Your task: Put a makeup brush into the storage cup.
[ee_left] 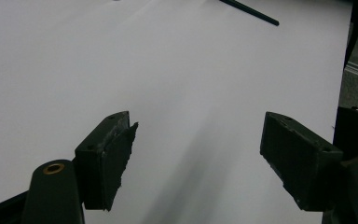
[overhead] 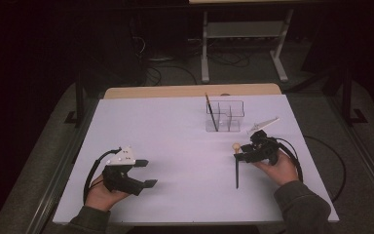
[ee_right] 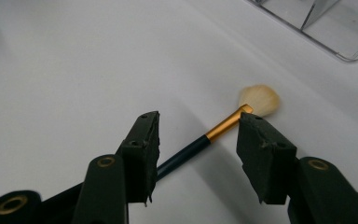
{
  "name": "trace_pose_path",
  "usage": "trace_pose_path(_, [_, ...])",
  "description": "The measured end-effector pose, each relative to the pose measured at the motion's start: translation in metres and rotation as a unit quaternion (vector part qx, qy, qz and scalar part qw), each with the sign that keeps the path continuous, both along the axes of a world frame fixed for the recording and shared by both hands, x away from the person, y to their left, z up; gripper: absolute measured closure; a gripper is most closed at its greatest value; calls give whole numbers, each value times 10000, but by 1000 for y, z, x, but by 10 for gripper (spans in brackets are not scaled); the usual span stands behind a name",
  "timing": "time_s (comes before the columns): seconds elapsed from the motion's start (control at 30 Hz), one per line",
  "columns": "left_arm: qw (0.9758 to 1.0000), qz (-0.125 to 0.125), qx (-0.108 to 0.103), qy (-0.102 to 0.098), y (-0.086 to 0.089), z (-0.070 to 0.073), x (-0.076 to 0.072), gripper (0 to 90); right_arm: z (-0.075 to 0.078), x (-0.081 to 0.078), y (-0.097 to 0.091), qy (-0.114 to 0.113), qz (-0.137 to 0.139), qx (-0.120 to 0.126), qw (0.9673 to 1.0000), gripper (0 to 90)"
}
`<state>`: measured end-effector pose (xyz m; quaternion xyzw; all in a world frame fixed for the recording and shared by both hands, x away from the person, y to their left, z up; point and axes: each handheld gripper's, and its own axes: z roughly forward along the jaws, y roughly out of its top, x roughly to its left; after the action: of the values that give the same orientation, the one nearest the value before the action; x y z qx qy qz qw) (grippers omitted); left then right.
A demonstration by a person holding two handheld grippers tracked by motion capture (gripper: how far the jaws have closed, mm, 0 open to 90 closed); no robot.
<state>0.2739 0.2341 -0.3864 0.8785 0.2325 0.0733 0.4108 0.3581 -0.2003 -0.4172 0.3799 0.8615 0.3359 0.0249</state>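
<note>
A makeup brush [overhead: 237, 170] with a dark handle, gold ferrule and pale bristle head lies flat on the white table [overhead: 175, 131], right of centre. My right gripper [overhead: 241, 151] is low over its head end. In the right gripper view the right gripper [ee_right: 199, 119] is open, and the brush [ee_right: 223, 125] runs across the gap between the jaws without touching either pad. My left gripper [overhead: 147, 173] rests at the front left, held in a hand. The left gripper [ee_left: 199, 122] is open with bare table between its jaws. The brush handle [ee_left: 251, 11] shows far off.
A clear plastic organizer [overhead: 226, 117] with several compartments stands behind the brush, its corner [ee_right: 326, 28] close ahead of my right gripper. A second brush [overhead: 211, 112] stands tilted in its left compartment. Cables trail off both grippers toward the table's sides.
</note>
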Motion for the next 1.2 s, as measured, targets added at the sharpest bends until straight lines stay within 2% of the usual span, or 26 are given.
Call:
trace_pose_path(0.23, [10000,-9,12,3,0,0,0,242,-5,1,4,-5,-18,-90,10000,508])
trace_pose_path(0.3, [10000,-10,17,10,0,0,0,242,-8,1,5,68,-42,-119,9999,515])
trace_pose_path(0.37, [10000,4,9,26,0,-1,0,242,-11,0,6,16,-54,-178,9998,528])
trace_pose_path(0.57, [10000,20,-3,27,0,0,0,242,-18,0,9,100,-79,-313,9994,548])
trace_pose_path(0.63, [10000,22,-1,29,0,0,0,242,-18,-1,11,61,-51,-410,9991,565])
trace_pose_path(0.9, [10000,15,7,1,1,0,0,243,-17,-4,14,-120,-66,-726,9973,672])
trace_pose_path(1.2, [10000,25,-4,1,1,0,0,243,-18,-3,13,-160,-196,-819,9963,802])
